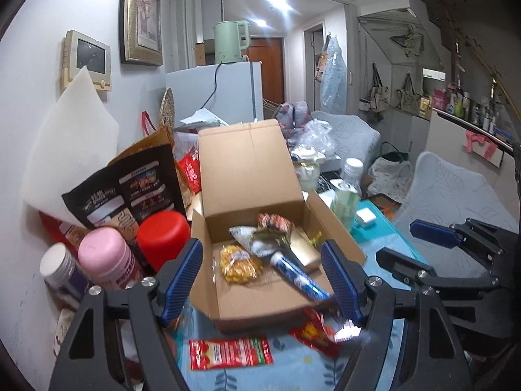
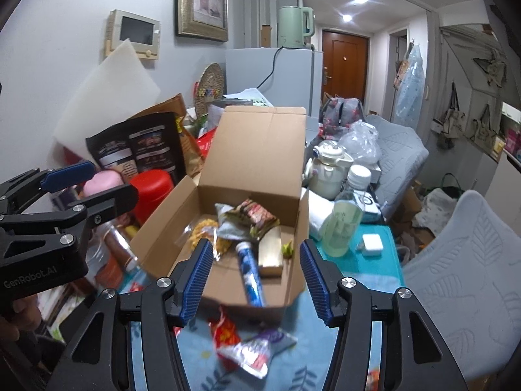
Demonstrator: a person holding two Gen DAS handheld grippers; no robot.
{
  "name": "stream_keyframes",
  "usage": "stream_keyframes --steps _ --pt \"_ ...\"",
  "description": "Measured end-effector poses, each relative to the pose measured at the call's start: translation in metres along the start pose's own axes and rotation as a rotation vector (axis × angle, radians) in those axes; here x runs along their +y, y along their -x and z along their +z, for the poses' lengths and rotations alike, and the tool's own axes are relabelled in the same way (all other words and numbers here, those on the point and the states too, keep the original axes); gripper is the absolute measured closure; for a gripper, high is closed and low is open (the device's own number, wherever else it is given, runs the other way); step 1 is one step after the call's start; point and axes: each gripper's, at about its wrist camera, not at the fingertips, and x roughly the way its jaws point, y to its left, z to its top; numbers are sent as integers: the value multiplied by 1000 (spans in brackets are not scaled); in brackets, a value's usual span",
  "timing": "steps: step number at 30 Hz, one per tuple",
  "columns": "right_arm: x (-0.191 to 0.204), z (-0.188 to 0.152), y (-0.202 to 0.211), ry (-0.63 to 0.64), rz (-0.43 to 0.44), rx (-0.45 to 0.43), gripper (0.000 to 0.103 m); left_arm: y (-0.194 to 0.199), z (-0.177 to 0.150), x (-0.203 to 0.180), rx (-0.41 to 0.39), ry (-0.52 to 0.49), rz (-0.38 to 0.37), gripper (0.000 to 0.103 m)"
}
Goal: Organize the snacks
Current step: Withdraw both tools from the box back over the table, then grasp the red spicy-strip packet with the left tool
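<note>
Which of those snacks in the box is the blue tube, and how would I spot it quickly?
Find the open cardboard box in the middle of the table, its lid standing up. Along its floor, near the front edge, lies the blue tube, beside a flat gold packet. It is the only long, round, blue-and-white thing there; the others are crinkly bags.
</note>
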Motion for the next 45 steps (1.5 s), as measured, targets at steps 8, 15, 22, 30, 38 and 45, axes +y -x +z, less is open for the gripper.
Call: stream_keyframes --steps 8,15,22,30,38,45 --pt "9 -38 29 -34 -9 9 47 21 -34 -3 31 -21 -12 28" --pt "17 -70 43 -59 -2 23 47 22 -66 2 92 -21 -25 28" --pt "29 -98 34 -64 34 62 47 15 -90 18 143 4 -7 28" --pt "42 -120 5 -73 84 116 47 -6 -116 37 208 50 -54 28" --pt "50 -132 -25 -57 100 151 47 -51 -135 53 280 73 -92 28" --pt "54 -142 -49 -71 79 189 47 -102 -145 62 352 88 -152 28"
